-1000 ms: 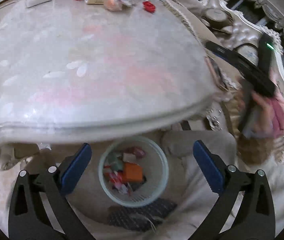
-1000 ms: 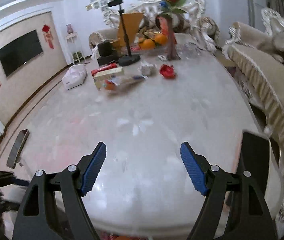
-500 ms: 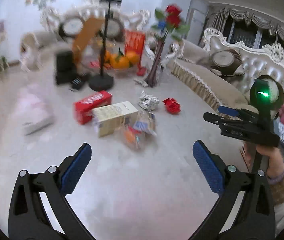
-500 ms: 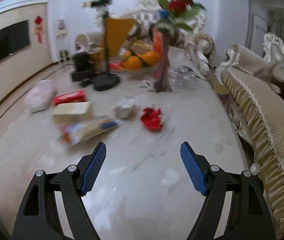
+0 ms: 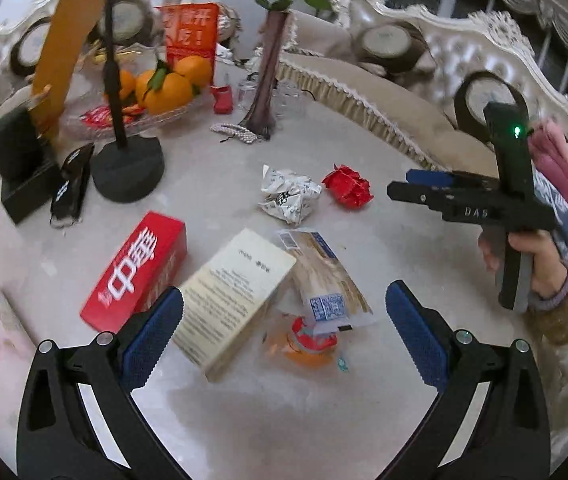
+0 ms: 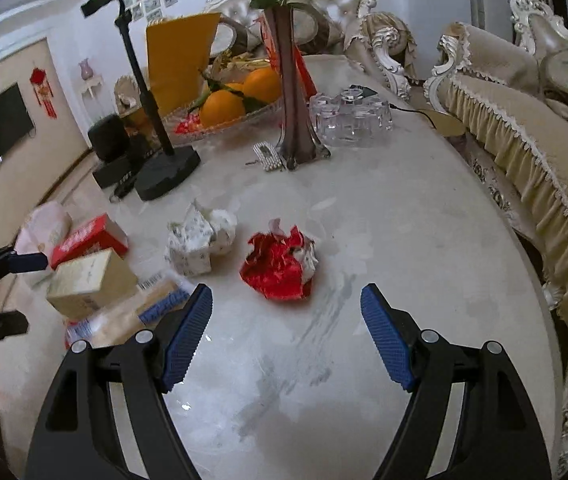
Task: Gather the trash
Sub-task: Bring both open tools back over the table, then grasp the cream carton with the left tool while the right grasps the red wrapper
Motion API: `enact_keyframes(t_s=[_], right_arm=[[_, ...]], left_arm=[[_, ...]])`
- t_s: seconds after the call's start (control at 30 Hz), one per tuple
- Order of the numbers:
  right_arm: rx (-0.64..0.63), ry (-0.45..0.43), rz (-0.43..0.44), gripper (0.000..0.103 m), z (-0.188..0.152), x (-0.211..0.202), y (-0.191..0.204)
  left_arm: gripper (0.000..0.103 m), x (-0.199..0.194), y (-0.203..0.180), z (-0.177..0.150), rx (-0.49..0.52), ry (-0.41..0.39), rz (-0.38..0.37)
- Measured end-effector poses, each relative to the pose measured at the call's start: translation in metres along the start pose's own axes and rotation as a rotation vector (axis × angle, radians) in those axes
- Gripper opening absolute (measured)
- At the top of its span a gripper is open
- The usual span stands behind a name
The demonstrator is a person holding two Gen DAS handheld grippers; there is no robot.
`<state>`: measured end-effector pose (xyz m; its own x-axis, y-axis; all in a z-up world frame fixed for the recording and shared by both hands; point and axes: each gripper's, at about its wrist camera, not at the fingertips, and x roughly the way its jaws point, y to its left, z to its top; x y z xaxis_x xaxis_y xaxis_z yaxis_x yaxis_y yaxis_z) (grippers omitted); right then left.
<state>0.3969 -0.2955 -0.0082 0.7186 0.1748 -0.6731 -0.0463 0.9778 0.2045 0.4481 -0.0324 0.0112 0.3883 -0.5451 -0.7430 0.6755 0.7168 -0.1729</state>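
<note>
Trash lies on the marble table (image 5: pixel 284 420): a crumpled red wrapper (image 5: pixel 347 186) (image 6: pixel 280 266), a crumpled white paper ball (image 5: pixel 288 193) (image 6: pixel 200 240), a beige box (image 5: pixel 234 294) (image 6: pixel 88 282), a red box (image 5: pixel 136 276) (image 6: pixel 90 238) and a clear snack bag with an orange end (image 5: pixel 315 304). My left gripper (image 5: pixel 284 330) hovers open over the beige box and snack bag, nothing between its fingers. My right gripper (image 6: pixel 285 334) is open just short of the red wrapper; in the left wrist view it (image 5: pixel 415 186) is held by a hand (image 5: pixel 539 264) at the right.
A tall vase (image 6: pixel 293 92) with flowers, a glass fruit dish with oranges (image 5: pixel 164 88), a black stand on a round base (image 5: pixel 128 168), a pearl hair clip (image 5: pixel 236 134) and glass cups (image 6: pixel 349 118) stand at the back. A fringed sofa (image 6: pixel 523 152) borders the table's right edge.
Both grippers swung from the table's near edge and the bin below toward the trash pile. The boxes, wrapper and paper ball are now much closer. Both stayed open.
</note>
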Motion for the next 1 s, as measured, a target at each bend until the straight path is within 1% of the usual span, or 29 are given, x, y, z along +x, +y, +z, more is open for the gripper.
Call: enact_keyframes(t_s=[0.03,0.1,0.17,0.3,0.37,0.43,0.47,0.53,0.6,0.63,0.67,0.73,0.8,0.83,0.87,0.9,0.93,1.0], right_arm=[[0.006,-0.003,0.003,0.073,0.000,0.000,-0.001],[0.007,-0.009,0.005,0.073,0.001,0.001,-0.001],[0.000,-0.010,0.006,0.073,0.003,0.005,-0.001],[-0.006,-0.001,-0.003,0.073,0.006,0.013,-0.002],[-0.011,-0.001,-0.010,0.073,0.008,0.013,-0.002],[-0.016,-0.003,-0.025,0.073,0.007,0.014,-0.002],[-0.018,-0.002,-0.033,0.073,0.008,0.015,-0.002],[-0.023,0.003,-0.036,0.073,0.007,0.019,-0.002],[-0.052,0.020,-0.048,0.073,0.008,0.028,0.002],[-0.074,0.031,-0.061,0.073,0.008,0.033,0.004],[-0.095,0.038,-0.071,0.073,0.009,0.038,0.006],[-0.135,0.040,-0.089,0.073,0.011,0.046,0.012],[-0.136,0.048,-0.101,0.073,0.015,0.051,0.013],[-0.127,0.055,-0.103,0.073,0.017,0.054,0.014],[-0.110,0.062,-0.093,0.073,0.019,0.057,0.014],[-0.096,0.065,-0.082,0.073,0.020,0.060,0.014],[-0.089,0.068,-0.079,0.073,0.020,0.063,0.014],[-0.095,0.091,-0.084,0.073,0.019,0.072,0.016]], left_arm=[[0.098,0.004,0.001,0.005,0.012,0.029,0.002],[0.098,0.014,0.001,0.012,0.040,0.066,0.028],[0.098,0.025,0.002,0.019,0.055,0.100,0.038],[0.098,0.044,0.002,0.027,0.051,0.143,0.015],[0.098,0.056,0.006,0.027,0.030,0.178,0.020],[0.098,0.072,0.015,0.022,-0.026,0.262,0.074],[0.098,0.076,0.021,0.019,-0.076,0.293,0.080],[0.098,0.070,0.027,0.016,-0.135,0.295,0.052],[0.098,0.067,0.028,0.009,-0.176,0.333,0.025],[0.098,0.067,0.028,0.006,-0.197,0.346,-0.001],[0.098,0.068,0.027,0.000,-0.223,0.371,-0.052],[0.098,0.065,0.023,-0.005,-0.207,0.348,-0.039],[0.098,0.061,0.031,-0.006,-0.309,0.288,0.006],[0.098,0.059,0.033,-0.007,-0.356,0.261,0.009],[0.098,0.055,0.037,-0.008,-0.410,0.224,-0.007],[0.098,0.054,0.039,-0.007,-0.434,0.195,-0.018],[0.098,0.053,0.040,-0.005,-0.433,0.177,-0.010],[0.098,0.055,0.043,-0.004,-0.422,0.172,0.039]])
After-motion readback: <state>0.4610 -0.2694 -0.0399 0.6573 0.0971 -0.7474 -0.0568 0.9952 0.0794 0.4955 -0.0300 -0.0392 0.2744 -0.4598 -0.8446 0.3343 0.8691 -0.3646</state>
